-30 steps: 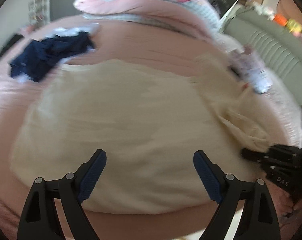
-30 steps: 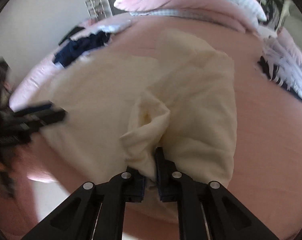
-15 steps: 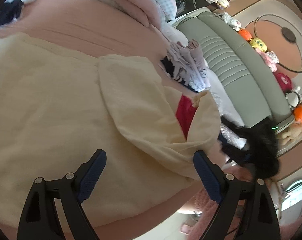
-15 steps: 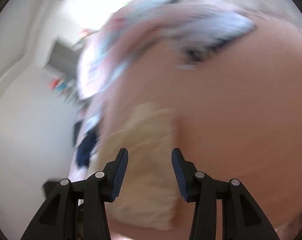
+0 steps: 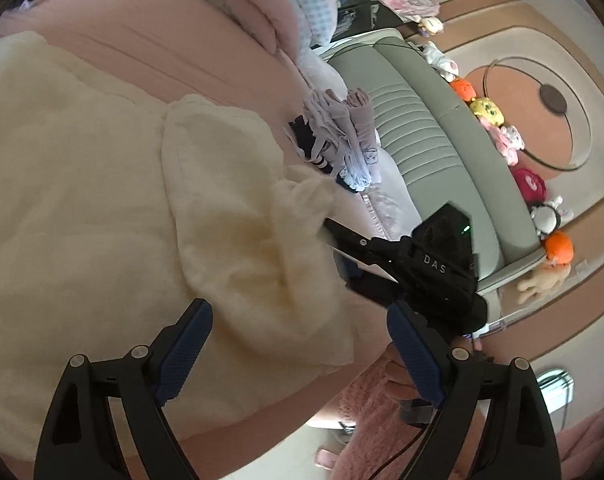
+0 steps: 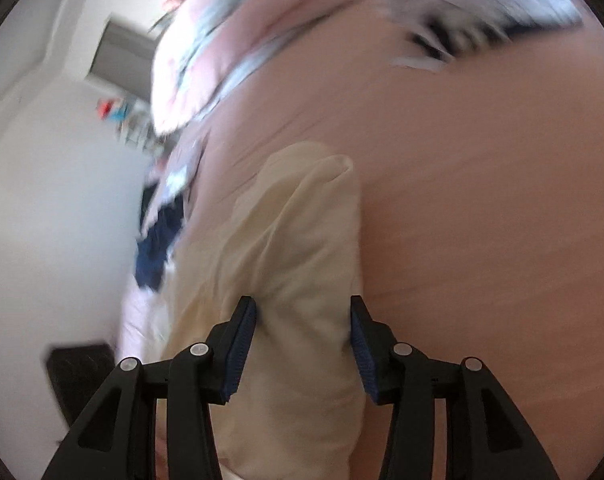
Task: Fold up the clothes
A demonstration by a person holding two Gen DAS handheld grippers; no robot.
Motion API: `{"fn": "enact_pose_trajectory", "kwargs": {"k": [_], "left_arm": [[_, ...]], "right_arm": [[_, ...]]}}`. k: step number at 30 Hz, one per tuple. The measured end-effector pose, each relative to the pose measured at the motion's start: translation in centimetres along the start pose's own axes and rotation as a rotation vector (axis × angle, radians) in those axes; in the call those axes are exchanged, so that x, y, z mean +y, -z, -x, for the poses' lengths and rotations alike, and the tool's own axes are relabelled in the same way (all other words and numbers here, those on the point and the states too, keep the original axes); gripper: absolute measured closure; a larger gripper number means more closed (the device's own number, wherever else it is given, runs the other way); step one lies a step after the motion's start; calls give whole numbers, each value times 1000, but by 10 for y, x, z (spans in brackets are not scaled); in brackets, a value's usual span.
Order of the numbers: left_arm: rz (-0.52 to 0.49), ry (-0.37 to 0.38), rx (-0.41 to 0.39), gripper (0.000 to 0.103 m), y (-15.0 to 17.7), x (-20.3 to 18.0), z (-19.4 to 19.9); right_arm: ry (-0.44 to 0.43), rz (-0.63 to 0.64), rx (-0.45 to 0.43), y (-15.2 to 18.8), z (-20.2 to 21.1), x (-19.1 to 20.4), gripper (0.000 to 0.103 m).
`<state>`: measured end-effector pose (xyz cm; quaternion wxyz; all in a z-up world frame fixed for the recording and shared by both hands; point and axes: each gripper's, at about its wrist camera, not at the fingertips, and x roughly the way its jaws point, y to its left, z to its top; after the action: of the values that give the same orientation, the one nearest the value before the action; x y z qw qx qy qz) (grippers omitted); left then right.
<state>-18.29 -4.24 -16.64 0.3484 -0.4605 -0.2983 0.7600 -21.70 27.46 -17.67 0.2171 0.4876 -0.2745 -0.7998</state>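
**Spreading a cream garment on a pink bed**

Hovering nearest, the left gripper [image 5: 299,344] gapes wide over the cream garment [image 5: 101,184], gripping nothing. The right gripper [image 6: 304,344] is parted too, its jaws loose above the garment's folded sleeve. The garment lies flat on the pink bedsheet [image 5: 149,44]. Beyond it sit a heap of small clothes [image 5: 342,136], a green headboard [image 5: 434,148], and plush toys [image 5: 486,110].
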Motion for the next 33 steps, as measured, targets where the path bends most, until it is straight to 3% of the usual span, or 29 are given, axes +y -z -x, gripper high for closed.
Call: {"fn": "enact_pose_trajectory", "kwargs": {"k": [5, 9, 12, 16, 17, 19, 20, 21, 24, 27, 30, 33], "left_arm": [[-30, -87, -12, 13, 2, 0, -1], [-9, -46, 36, 13, -10, -1, -21], [6, -69, 91, 13, -17, -2, -44], [-5, -114, 57, 16, -12, -8, -49], [0, -121, 47, 20, -9, -8, -47], [22, -150, 36, 63, -2, -6, -43], [39, -181, 38, 72, 0, -2, -41], [61, -189, 39, 74, 1, 2, -38], [108, -193, 34, 73, 5, 9, -29], [63, -224, 43, 69, 8, 2, -30], [45, -239, 52, 59, 13, -1, -29], [63, -250, 41, 57, 16, -2, -29]], "right_arm": [[38, 70, -8, 6, -2, 20, 56], [-15, 81, -16, 8, 5, 18, 56], [25, 129, 10, 12, -4, 23, 55], [5, 118, 20, 11, -2, 19, 55], [-2, 97, 16, 10, 0, 15, 55], [-13, 54, 8, 9, 3, 8, 55], [-18, 33, 4, 8, 4, 5, 55], [-23, 6, -6, 6, 6, 1, 55], [-19, -70, -60, 1, 16, -11, 55], [31, -146, -127, -3, 29, -24, 55], [126, -176, -95, -2, 23, -33, 55], [156, -123, -37, 1, 6, -27, 55]]}}
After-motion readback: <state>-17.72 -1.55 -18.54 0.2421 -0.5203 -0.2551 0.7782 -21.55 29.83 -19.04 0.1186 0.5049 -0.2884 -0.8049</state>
